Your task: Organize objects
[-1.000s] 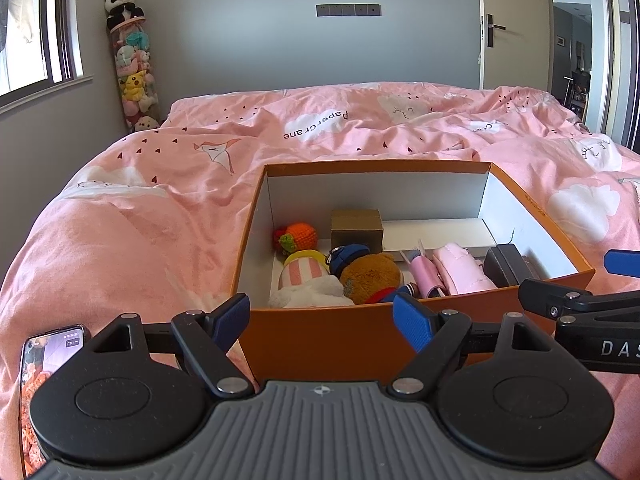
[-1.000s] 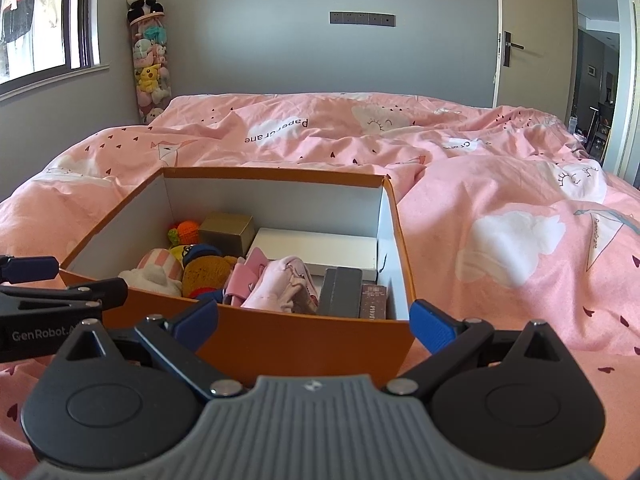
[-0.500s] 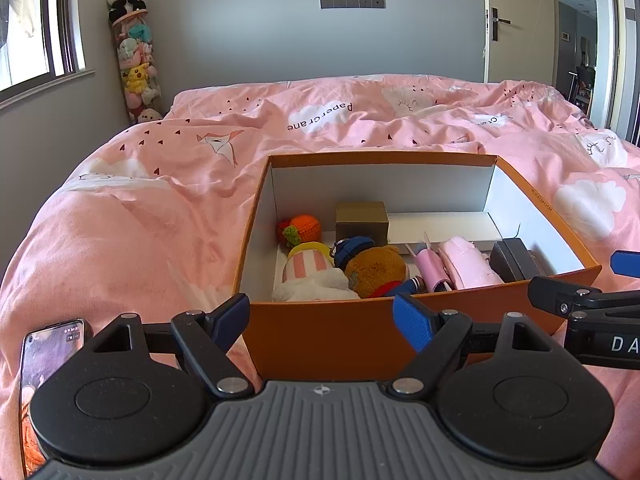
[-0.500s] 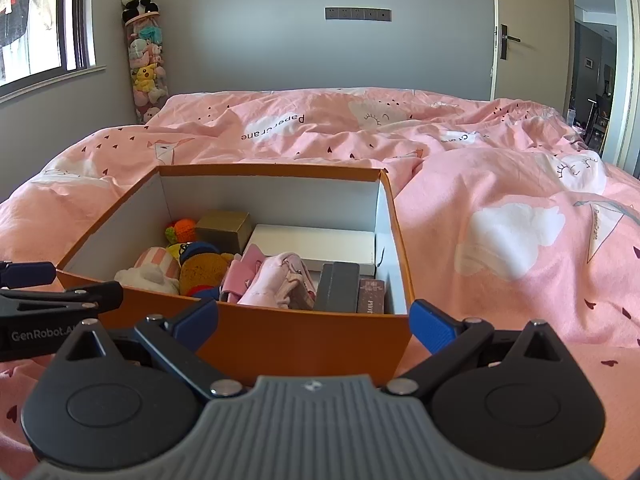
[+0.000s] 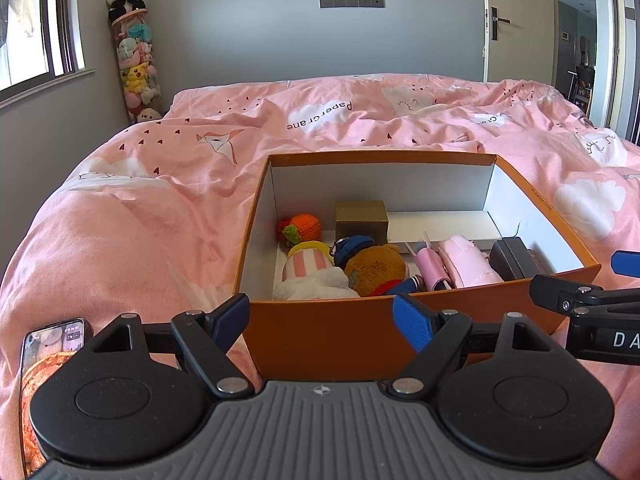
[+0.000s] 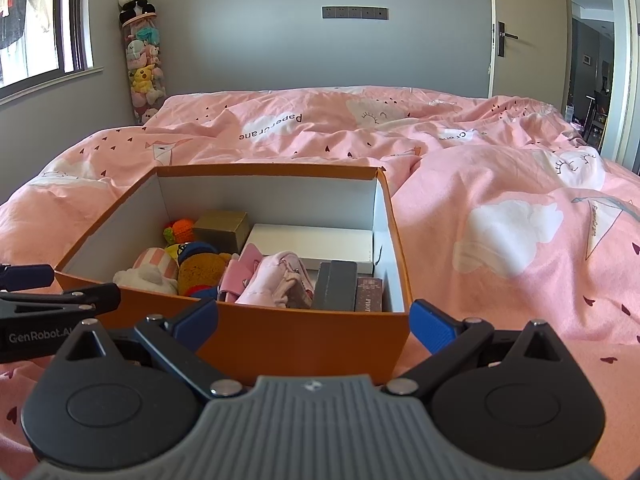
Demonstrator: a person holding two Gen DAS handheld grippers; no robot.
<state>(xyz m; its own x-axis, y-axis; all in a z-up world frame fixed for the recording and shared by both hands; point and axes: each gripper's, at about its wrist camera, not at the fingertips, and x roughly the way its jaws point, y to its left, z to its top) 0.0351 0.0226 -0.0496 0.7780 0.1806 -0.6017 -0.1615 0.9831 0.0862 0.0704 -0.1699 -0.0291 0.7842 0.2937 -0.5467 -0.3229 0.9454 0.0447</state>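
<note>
**Two open grippers in front of a filled box on a bed**

An orange box (image 5: 360,332) with white inner walls sits on a pink duvet (image 5: 140,208) printed with clouds and paper cranes. Both grippers hover near its front wall, holding nothing. The left gripper (image 5: 322,312) has its blue-tipped fingers spread apart, level with the box's front edge. The right gripper (image 6: 314,318) is spread wide too, its right finger (image 6: 432,326) just past the box's near right corner.

Inside the box, from left to right: an orange crocheted toy (image 5: 304,228) at the far left, a striped pink and white plush (image 5: 308,266) near the front, a brown plush (image 5: 374,270), a small tan carton (image 5: 362,220) behind it, a pink pouch (image 6: 276,282), a flat white carton (image 6: 312,242) along the far wall, and a dark case (image 6: 334,286) beside a brown booklet (image 6: 369,294) at the right.

A phone (image 5: 44,364) with a lit screen lies on the duvet, left of the left gripper. A tall tube of plush toys (image 6: 144,68), topped by a panda, stands in the far left corner beside a window.
</note>
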